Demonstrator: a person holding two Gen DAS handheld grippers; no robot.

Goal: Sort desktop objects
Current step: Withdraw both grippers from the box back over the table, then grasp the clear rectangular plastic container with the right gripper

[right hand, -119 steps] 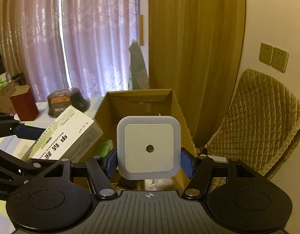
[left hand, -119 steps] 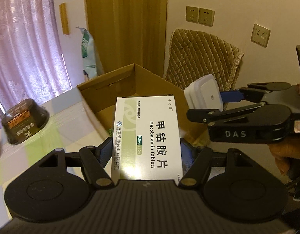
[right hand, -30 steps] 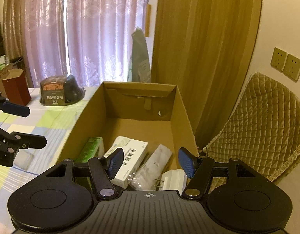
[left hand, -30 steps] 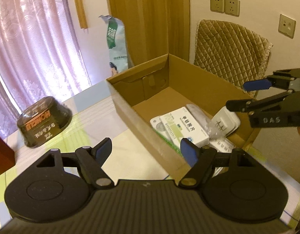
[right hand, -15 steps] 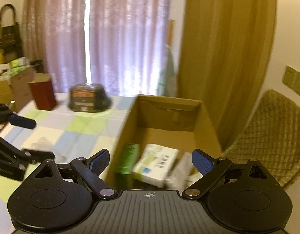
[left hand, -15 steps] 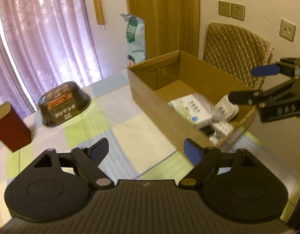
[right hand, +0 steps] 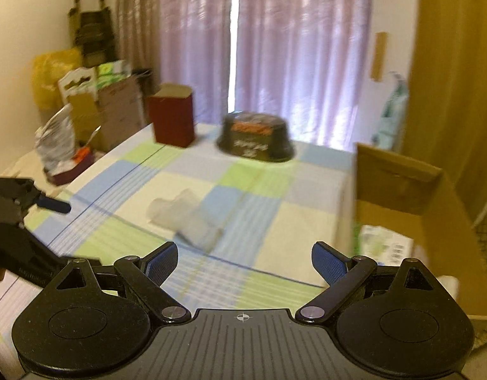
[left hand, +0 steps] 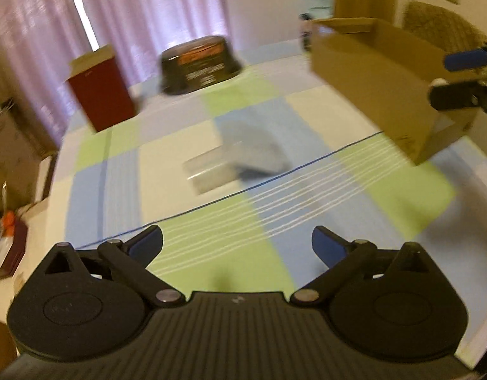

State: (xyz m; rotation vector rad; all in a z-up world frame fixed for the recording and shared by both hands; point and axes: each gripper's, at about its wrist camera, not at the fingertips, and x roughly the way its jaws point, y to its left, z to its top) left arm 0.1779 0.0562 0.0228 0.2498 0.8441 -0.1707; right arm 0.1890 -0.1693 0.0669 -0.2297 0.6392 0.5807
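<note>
In the left wrist view the left gripper [left hand: 237, 248], which held a tablet box over the cardboard box [left hand: 379, 85] a few seconds ago, now hangs wide open and empty, swung away to face a blurred clear packet [left hand: 234, 158] on the checked tablecloth [left hand: 306, 228], its long axis running from near left to far right. In the right wrist view the right gripper [right hand: 243, 261] is likewise open and empty, its night light gone; the packet [right hand: 186, 218] lies mid-table, left of the box [right hand: 398, 174], probably next to be picked.
</note>
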